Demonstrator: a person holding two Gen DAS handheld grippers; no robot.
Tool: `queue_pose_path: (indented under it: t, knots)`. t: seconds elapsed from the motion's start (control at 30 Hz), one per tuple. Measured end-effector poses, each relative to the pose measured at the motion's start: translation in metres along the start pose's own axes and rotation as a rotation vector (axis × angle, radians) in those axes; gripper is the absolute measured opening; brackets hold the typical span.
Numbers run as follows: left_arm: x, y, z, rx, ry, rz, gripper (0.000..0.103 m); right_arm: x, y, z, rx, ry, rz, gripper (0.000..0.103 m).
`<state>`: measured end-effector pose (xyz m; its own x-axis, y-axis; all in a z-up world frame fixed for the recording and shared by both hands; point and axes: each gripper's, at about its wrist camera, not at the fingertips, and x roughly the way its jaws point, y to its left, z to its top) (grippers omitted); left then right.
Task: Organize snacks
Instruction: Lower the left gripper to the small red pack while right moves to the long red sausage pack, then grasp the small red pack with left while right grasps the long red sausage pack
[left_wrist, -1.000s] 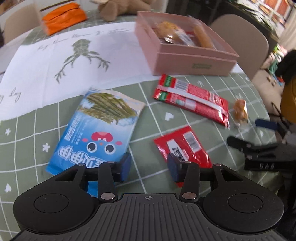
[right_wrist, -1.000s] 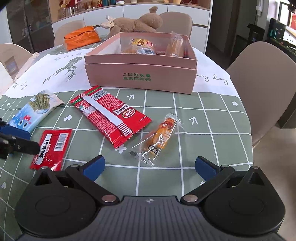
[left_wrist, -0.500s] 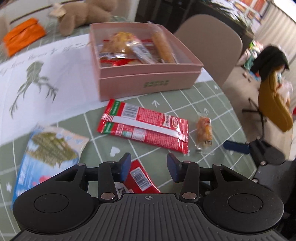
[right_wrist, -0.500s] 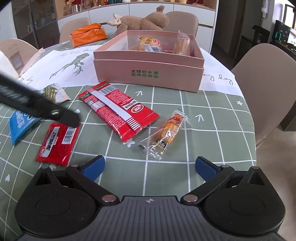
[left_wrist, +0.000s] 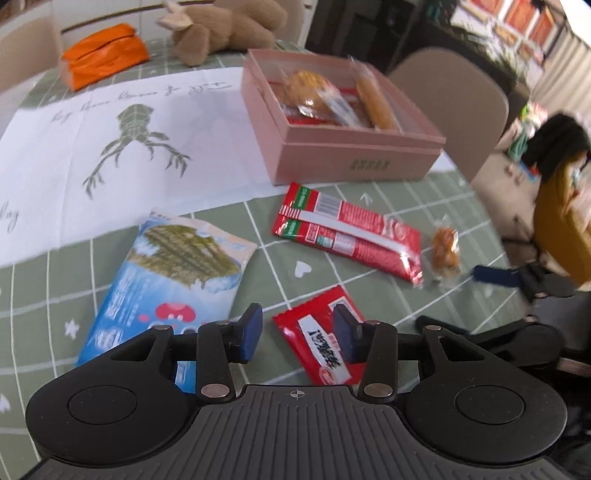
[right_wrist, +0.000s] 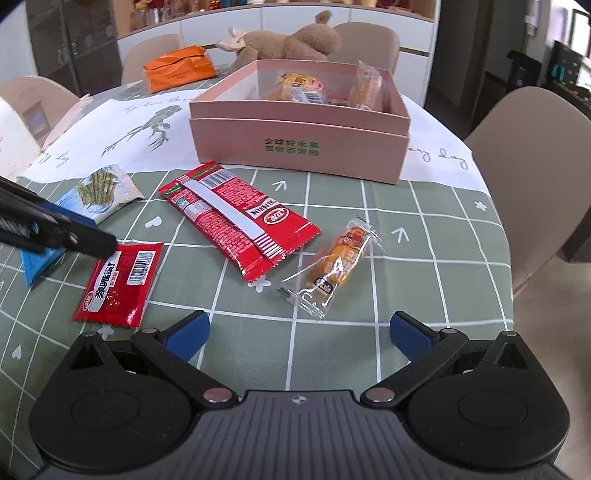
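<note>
In the left wrist view, the left gripper (left_wrist: 297, 334) hangs with jaws partly apart and empty above the small red packet (left_wrist: 320, 334); the blue bag (left_wrist: 168, 284) lies to its left, the pink box (left_wrist: 354, 155) far ahead. In the right wrist view, the right gripper (right_wrist: 299, 332) gapes wide and empty, the clear-wrapped snack (right_wrist: 334, 267) just ahead, the long red pack (right_wrist: 238, 218) ahead-left.
</note>
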<state>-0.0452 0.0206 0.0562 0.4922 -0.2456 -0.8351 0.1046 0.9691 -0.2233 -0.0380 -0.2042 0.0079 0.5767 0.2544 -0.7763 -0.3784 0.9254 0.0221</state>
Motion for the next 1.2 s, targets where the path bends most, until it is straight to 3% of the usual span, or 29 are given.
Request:
queue_pose_path:
  t: [0.1,0.17,0.3,0.5,0.57,0.63,0.7,0.8,0.97,1.07,1.2]
  knots:
    - [-0.016,0.01,-0.007,-0.048,-0.02,-0.01,0.046,0.004,-0.002,0.011,-0.041,0.039,0.027,0.101]
    - [-0.023,0.015,-0.013,-0.063,-0.023,-0.014,0.046,0.0,-0.002,0.019,-0.062,0.022,0.022,0.092]
    - [-0.025,0.017,-0.029,-0.076,0.0,-0.042,0.046,-0.009,0.006,0.039,-0.12,-0.047,0.066,0.092]
    - [-0.018,0.01,-0.04,-0.078,0.034,-0.048,0.046,0.028,0.033,0.073,-0.256,-0.006,0.078,0.092]
    - [-0.018,0.004,-0.04,-0.066,0.031,-0.057,0.046,0.047,0.034,0.08,-0.21,0.062,0.097,0.092]
    - [-0.018,-0.002,-0.04,-0.052,0.028,-0.06,0.046,0.051,0.032,0.08,-0.126,0.076,0.106,0.086]
    - [-0.015,-0.006,-0.039,-0.047,0.035,-0.056,0.046,0.046,0.038,0.076,-0.146,0.079,0.105,0.067]
    - [-0.006,-0.008,-0.033,-0.05,0.056,-0.033,0.046,0.033,0.036,0.068,-0.119,0.107,0.161,0.052]
    - [0.005,-0.017,-0.021,-0.05,0.068,0.003,0.046,-0.003,0.016,0.052,0.001,0.064,0.208,0.046]
    - [0.016,-0.031,-0.012,-0.019,0.081,0.022,0.046,-0.018,0.008,0.047,0.009,0.024,0.164,0.045]
    - [0.032,-0.057,-0.005,0.108,0.095,0.091,0.049,-0.015,0.01,0.036,-0.019,0.045,0.106,0.045]
